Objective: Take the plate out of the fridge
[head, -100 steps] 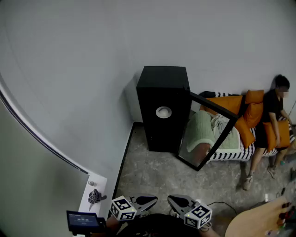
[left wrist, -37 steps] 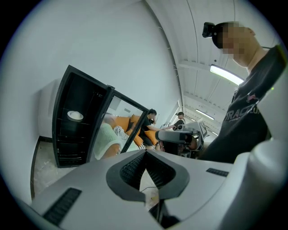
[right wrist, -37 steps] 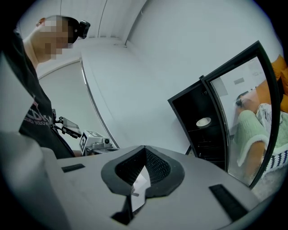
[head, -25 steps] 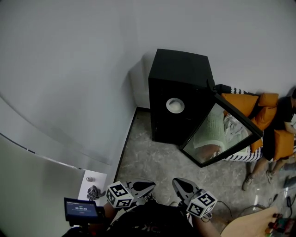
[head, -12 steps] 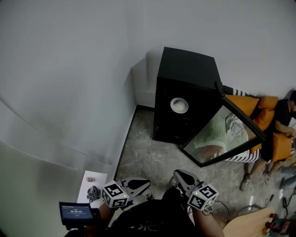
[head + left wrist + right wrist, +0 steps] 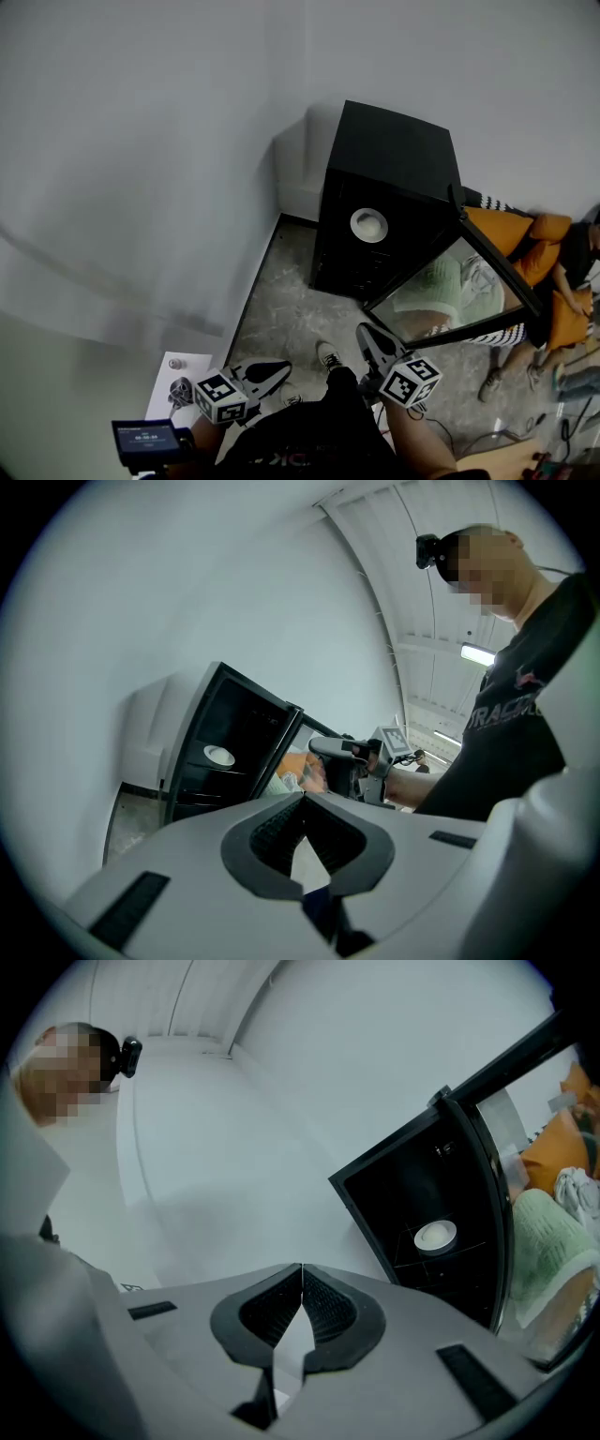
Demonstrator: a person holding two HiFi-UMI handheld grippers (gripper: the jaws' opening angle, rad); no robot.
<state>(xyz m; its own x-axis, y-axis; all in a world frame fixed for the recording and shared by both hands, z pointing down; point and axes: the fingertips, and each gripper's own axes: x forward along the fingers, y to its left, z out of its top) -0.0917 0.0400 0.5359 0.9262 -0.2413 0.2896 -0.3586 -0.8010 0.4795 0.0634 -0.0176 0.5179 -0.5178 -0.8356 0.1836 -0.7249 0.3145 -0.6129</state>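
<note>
A black fridge (image 6: 394,159) stands against the wall with its glass door (image 6: 469,281) swung open to the right. On a dark shelf inside it sits a white plate (image 6: 368,225), also visible in the left gripper view (image 6: 220,755) and the right gripper view (image 6: 435,1236). Both grippers are low in the head view, well short of the fridge. My left gripper (image 6: 287,367) is shut and empty, its tips meeting (image 6: 302,795). My right gripper (image 6: 360,328) is shut and empty too (image 6: 302,1267), and points toward the fridge opening.
A person (image 6: 574,253) sits on a striped sofa with orange cushions (image 6: 506,230) just right of the fridge door. A small white stand (image 6: 178,380) with a dark object is at lower left, by the wall. Cables (image 6: 506,436) lie on the stone floor at lower right.
The fridge has come nearer and shifted right in the head view. Both grippers moved across the floor, the right one forward toward the open door. Both stay shut.
</note>
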